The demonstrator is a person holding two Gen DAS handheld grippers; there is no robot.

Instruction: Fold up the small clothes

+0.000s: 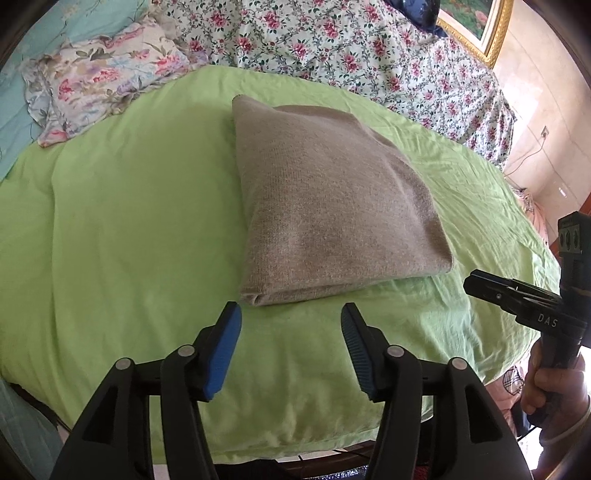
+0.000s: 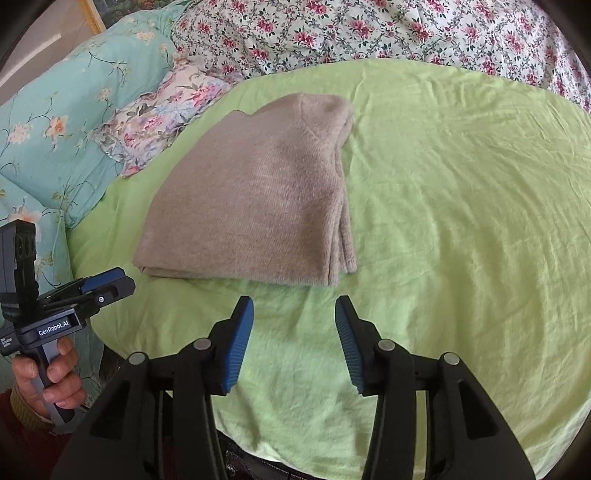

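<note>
A beige knitted garment (image 1: 325, 206) lies folded into a neat rectangle on the light green sheet (image 1: 129, 229); it also shows in the right wrist view (image 2: 255, 206). My left gripper (image 1: 291, 317) is open and empty, just in front of the garment's near edge, not touching it. My right gripper (image 2: 294, 310) is open and empty, a little in front of the garment's near edge. The left gripper also shows at the left of the right wrist view (image 2: 107, 286), held in a hand. The right gripper shows at the right edge of the left wrist view (image 1: 476, 286).
A floral quilt (image 1: 351, 55) is heaped behind the sheet. A small floral pillow (image 1: 107, 77) and a teal floral cover (image 2: 55, 129) lie at the back left. A gold picture frame (image 1: 495, 29) hangs on the wall at the right. The sheet's near edge (image 1: 295, 454) drops off below the grippers.
</note>
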